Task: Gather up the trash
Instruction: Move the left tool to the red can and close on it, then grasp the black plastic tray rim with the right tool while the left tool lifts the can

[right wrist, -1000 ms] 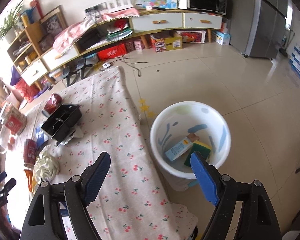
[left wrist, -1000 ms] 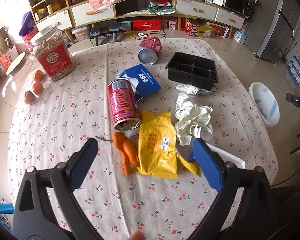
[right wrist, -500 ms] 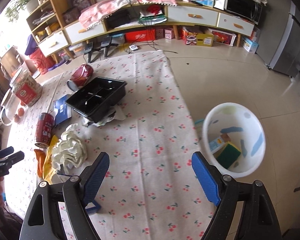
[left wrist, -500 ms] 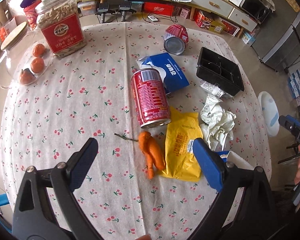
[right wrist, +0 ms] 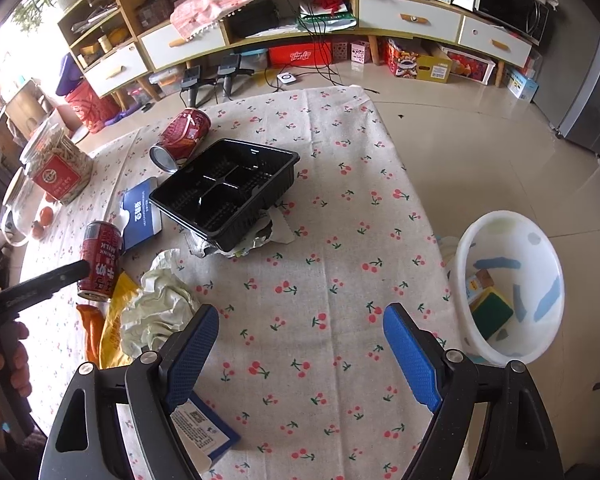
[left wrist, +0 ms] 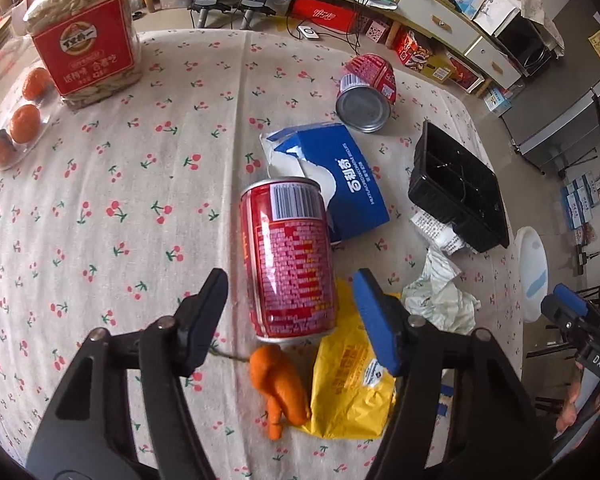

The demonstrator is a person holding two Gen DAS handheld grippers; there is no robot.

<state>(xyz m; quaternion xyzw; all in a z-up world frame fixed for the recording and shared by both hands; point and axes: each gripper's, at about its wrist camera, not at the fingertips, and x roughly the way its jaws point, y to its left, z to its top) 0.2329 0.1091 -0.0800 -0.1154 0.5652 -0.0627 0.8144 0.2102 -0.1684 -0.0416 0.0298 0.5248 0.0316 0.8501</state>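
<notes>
A red drink can lies on its side on the cherry-print tablecloth; it also shows in the right wrist view. My left gripper is open, its fingers on either side of the can's near end without touching. Around the can lie an orange peel, a yellow bag, crumpled white paper, a torn blue carton, a second red can and a black tray. My right gripper is open and empty above the table's near right part. A white bin stands on the floor.
A jar with a red label and a pack of orange fruit sit at the far left. A blue-and-white packet lies under my right gripper's left finger. The bin holds a green sponge and a small carton.
My left gripper has moved forward and down until its fingers flank the red can. My right gripper has swung left from the bin to over the table.
</notes>
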